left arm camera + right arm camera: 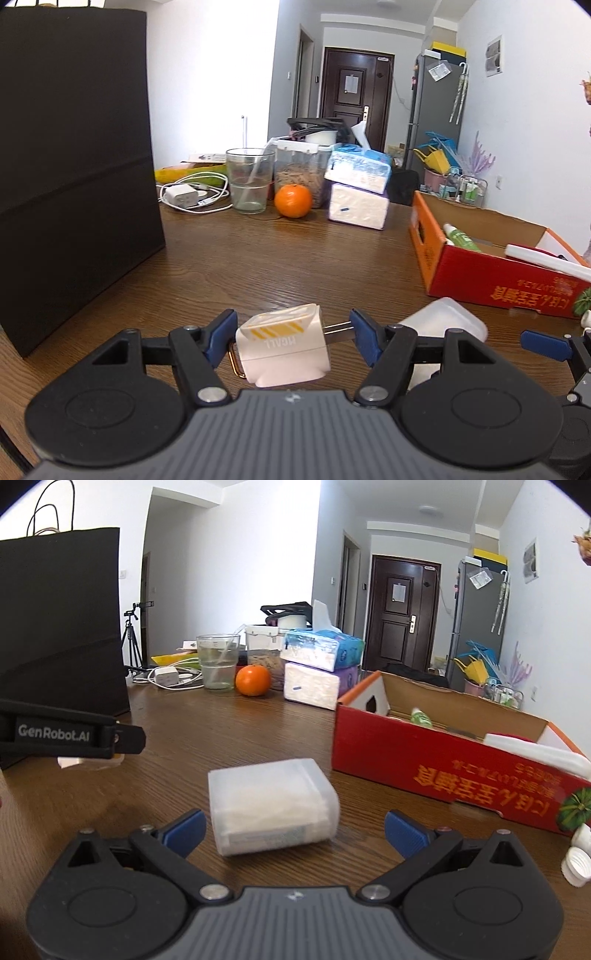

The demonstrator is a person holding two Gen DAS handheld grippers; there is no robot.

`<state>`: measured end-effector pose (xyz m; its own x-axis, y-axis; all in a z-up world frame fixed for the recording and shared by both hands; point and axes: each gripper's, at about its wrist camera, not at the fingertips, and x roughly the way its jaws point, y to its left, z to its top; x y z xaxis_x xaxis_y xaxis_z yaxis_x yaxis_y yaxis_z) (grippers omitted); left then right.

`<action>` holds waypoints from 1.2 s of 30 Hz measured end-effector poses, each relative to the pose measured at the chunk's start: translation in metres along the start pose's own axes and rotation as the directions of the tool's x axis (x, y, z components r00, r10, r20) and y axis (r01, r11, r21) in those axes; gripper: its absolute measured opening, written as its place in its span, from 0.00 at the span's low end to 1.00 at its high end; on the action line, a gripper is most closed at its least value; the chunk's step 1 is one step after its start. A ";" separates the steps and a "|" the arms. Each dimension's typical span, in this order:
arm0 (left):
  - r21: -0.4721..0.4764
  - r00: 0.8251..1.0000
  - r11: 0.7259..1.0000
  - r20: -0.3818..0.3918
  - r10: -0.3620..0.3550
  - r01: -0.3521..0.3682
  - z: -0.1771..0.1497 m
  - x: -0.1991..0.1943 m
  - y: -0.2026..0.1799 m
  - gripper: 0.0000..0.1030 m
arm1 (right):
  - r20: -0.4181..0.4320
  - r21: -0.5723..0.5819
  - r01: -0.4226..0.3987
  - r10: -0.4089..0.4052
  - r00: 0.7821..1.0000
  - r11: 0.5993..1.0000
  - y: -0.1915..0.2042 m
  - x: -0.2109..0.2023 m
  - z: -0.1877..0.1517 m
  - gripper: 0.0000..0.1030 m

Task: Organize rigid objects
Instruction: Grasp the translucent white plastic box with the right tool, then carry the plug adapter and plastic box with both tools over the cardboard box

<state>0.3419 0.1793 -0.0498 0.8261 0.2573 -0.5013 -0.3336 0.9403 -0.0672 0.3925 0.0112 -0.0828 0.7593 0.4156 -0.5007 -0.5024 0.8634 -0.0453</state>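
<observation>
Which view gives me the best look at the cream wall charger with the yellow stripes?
The left wrist view: the cream wall charger fills the centre, clamped in the left tool, prongs against one pad. The right wrist view shows only a pale sliver beneath that tool's side.

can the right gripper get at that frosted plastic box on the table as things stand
Probably yes. The right gripper is open, its jaws wider than the frosted plastic box, which lies just ahead on the bare table with nothing between them.
</observation>
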 end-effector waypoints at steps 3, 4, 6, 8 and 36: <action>-0.006 1.000 1.000 -0.001 0.007 -0.007 0.002 0.002 0.006 0.66 | -0.008 -0.003 -0.008 0.008 1.000 1.000 0.002 0.008 0.004 1.00; -0.010 1.000 1.000 -0.002 0.010 -0.010 0.002 0.003 0.008 0.66 | -0.010 -0.004 -0.011 0.011 1.000 1.000 0.002 0.010 0.005 1.00; -0.019 1.000 1.000 -0.006 0.019 -0.019 0.003 0.005 0.012 0.66 | -0.014 -0.003 -0.016 0.016 1.000 1.000 0.003 0.015 0.007 1.00; -0.026 1.000 0.999 -0.010 0.028 -0.028 0.004 0.006 0.015 0.66 | -0.024 -0.002 -0.022 0.022 0.999 1.000 0.003 0.020 0.009 1.00; -0.039 0.997 0.997 -0.039 0.070 -0.071 0.005 0.018 0.015 0.66 | -0.087 -0.005 -0.036 0.036 0.996 0.999 0.007 0.049 0.019 0.80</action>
<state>0.3541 0.1987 -0.0559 0.7827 0.3136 -0.5377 -0.4094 0.9100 -0.0651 0.4342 0.0434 -0.0911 0.7019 0.4198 -0.5754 -0.5318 0.8463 -0.0311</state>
